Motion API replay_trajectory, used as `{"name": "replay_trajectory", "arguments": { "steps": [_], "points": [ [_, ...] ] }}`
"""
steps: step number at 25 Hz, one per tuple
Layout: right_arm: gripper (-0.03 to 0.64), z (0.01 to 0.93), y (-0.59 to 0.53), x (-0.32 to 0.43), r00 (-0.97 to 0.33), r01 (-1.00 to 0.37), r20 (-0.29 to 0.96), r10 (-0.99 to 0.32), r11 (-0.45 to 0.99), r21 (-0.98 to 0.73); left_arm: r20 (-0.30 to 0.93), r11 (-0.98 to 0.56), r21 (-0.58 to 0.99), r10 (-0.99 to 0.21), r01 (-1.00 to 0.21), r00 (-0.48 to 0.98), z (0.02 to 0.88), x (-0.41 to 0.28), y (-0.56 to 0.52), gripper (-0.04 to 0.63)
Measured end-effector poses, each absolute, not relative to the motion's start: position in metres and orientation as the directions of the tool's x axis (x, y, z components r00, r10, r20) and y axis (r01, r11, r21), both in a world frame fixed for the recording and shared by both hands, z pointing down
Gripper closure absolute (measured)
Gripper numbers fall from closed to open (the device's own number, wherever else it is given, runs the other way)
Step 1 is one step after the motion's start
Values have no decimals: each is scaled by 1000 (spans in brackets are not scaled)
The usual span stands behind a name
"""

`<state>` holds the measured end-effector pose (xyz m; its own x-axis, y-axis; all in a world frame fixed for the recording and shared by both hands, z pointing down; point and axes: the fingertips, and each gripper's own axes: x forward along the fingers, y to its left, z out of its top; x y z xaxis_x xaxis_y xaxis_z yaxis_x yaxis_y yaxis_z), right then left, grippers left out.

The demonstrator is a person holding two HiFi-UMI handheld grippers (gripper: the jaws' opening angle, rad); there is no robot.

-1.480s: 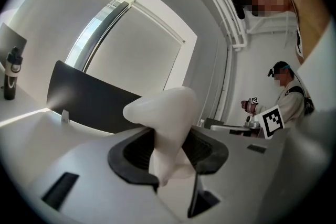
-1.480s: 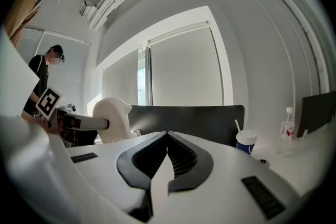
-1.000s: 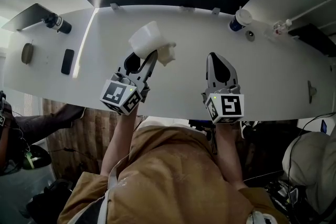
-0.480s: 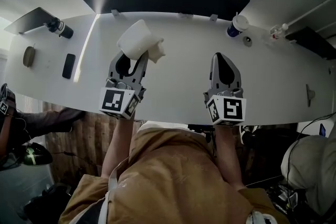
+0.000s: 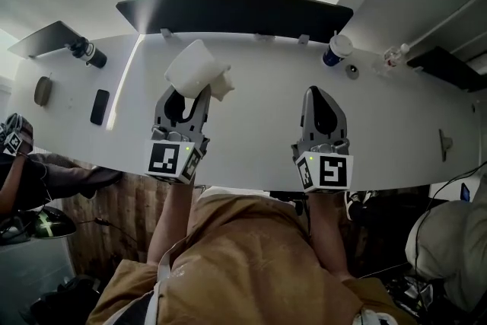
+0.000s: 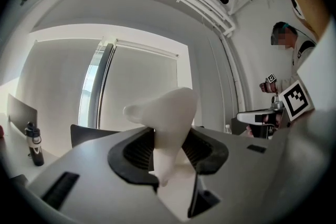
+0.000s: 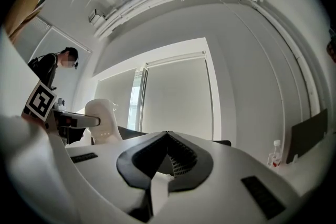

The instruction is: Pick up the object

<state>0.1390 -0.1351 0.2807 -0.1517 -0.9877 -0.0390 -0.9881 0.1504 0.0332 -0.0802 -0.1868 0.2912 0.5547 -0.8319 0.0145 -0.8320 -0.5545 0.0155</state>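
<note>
Evidently light, stiff, thin-walled plastic, the white jug (image 5: pixel 196 69) hangs above the counter (image 5: pixel 396 110), left tongs (image 5: pixel 185 95) pinching one narrow, smooth part that may swivel, so a deeper bite seems safer; right tongs (image 5: pixel 319 92) pressed together, empty.

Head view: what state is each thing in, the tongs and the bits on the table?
White plastic jug: held by the left tongs.
Left tongs: shut on it.
Right tongs: shut, empty.
Blue paper cup with white lid: upright, lidded.
Black phone: lying flat.
Dark bottle: upright.
</note>
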Motion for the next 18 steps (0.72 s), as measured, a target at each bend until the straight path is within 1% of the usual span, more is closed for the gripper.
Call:
{"name": "replay_trajectory", "arguments": {
  "steps": [6, 12, 18],
  "points": [
    [609, 280, -133, 143, -131, -991, -31, -991, 131, 12, 13, -547, 11, -837, -837, 548, 290, -78, -186, 431],
    [609, 287, -133, 144, -120, -992, 1, -993, 120, 34, 4, -547, 11, -837, -837, 547, 288, -79, -186, 431],
    [609, 289, -131, 144, -123, -992, 0, -992, 123, 28, 10, -544, 18, -839, -839, 544, 291, -81, -186, 431]
  ]
}}
